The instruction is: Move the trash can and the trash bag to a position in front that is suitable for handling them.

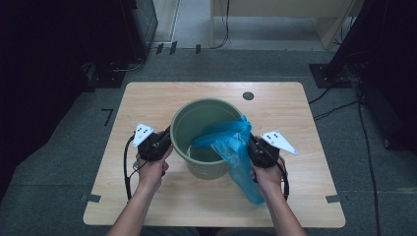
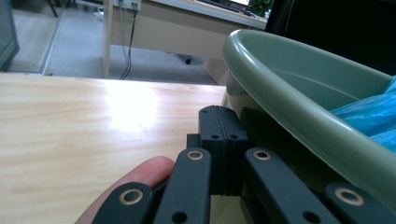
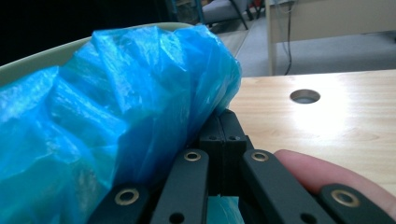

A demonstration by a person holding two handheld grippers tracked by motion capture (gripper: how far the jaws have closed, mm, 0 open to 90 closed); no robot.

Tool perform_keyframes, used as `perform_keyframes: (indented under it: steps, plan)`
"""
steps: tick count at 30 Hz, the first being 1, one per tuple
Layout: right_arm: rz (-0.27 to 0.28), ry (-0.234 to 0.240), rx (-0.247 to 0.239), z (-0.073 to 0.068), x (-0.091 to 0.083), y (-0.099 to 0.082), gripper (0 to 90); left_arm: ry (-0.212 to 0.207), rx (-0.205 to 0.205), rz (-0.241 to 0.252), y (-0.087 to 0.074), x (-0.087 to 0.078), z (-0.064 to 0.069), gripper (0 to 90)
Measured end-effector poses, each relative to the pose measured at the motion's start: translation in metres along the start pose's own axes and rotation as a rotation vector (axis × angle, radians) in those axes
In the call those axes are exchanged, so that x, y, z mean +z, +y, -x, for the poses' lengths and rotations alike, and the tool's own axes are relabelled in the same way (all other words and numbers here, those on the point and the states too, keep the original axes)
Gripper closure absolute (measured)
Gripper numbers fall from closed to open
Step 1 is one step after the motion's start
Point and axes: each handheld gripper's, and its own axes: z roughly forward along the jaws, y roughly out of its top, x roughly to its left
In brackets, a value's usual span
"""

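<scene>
A green bucket [image 1: 204,137] stands mid-worktop [image 1: 147,103] with a blue plastic bag [image 1: 231,147] draped over its right rim and hanging outside. The left hand-held gripper [image 2: 219,116] is clenched on nothing beside the bucket's left wall; the right hand-held gripper [image 3: 222,123] is clenched against the bag, though whether it pinches the film I cannot tell

I see a bucket [image 1: 204,135] standing near the middle of the table [image 1: 147,103]. A plastic bag [image 1: 236,147] hangs over its right rim, partly inside, partly trailing down outside. My left gripper [image 1: 164,140] sits just left of the bucket, my right gripper [image 1: 253,147] against the bag. A round hole [image 1: 248,96] lies behind the bucket.
</scene>
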Motion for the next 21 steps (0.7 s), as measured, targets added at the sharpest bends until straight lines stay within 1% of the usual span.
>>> perform_keyframes:
  steps: [2, 3, 4, 5, 7, 8, 10, 11, 12, 13, 14, 15, 16, 17, 18, 20, 21]
  plan:
    - [-0.003, 0.006, -0.01, -0.003, -0.004, -0.001, 90.0, 0.016, 0.01, 0.001, -0.006, -0.008, 0.004, 90.0]
    - [-0.007, 0.008, -0.025, -0.005, -0.007, -0.002, 90.0, 0.031, 0.031, 0.009, -0.008, -0.013, 0.006, 90.0]
    - [-0.005, 0.008, -0.035, -0.007, -0.009, -0.003, 90.0, 0.043, 0.04, 0.013, -0.01, -0.016, 0.009, 90.0]
    - [-0.006, 0.006, -0.042, -0.009, -0.011, -0.003, 90.0, 0.049, 0.037, 0.014, -0.011, -0.02, 0.011, 90.0]
    - [-0.01, 0.0, -0.048, -0.011, -0.015, -0.005, 90.0, 0.053, 0.029, 0.018, -0.015, -0.027, 0.014, 90.0]
    - [-0.01, 0.003, -0.04, -0.012, -0.018, -0.007, 90.0, 0.054, 0.028, 0.02, -0.016, -0.029, 0.015, 90.0]
    - [-0.015, 0.002, -0.039, -0.012, -0.021, -0.007, 90.0, 0.063, 0.051, 0.017, -0.017, -0.031, 0.02, 90.0]
    - [-0.02, 0.0, -0.045, -0.012, -0.023, -0.007, 90.0, 0.057, 0.064, 0.002, -0.016, -0.032, 0.02, 90.0]
    - [-0.025, -0.002, -0.05, -0.011, -0.025, -0.006, 90.0, 0.047, 0.066, -0.009, -0.015, -0.033, 0.021, 90.0]
    - [-0.02, -0.004, -0.047, -0.01, -0.027, -0.005, 89.5, 0.063, 0.073, -0.006, -0.016, -0.033, 0.022, 87.5]
    - [-0.019, -0.008, -0.045, -0.009, -0.029, -0.005, 86.9, 0.078, 0.071, -0.005, -0.016, -0.033, 0.021, 80.9]
    - [-0.014, -0.013, -0.049, -0.007, -0.03, -0.004, 83.4, 0.076, 0.053, -0.01, -0.016, -0.034, 0.019, 74.6]
    - [-0.014, -0.012, -0.041, -0.005, -0.031, -0.004, 80.4, 0.078, 0.04, -0.016, -0.016, -0.035, 0.016, 68.1]
    - [-0.012, -0.009, -0.034, -0.003, -0.033, -0.003, 78.6, 0.086, 0.027, -0.018, -0.015, -0.036, 0.013, 59.6]
    - [-0.006, -0.006, -0.037, -0.001, -0.034, -0.003, 77.6, 0.094, 0.016, -0.012, -0.014, -0.039, 0.01, 55.2]
    - [0.003, -0.013, -0.039, 0.002, -0.038, -0.001, 76.5, 0.101, 0.003, 0.014, -0.011, -0.048, 0.003, 53.7]
    - [0.017, -0.018, -0.04, 0.004, -0.041, 0.001, 76.1, 0.1, 0.004, 0.018, -0.011, -0.051, 0.002, 53.3]
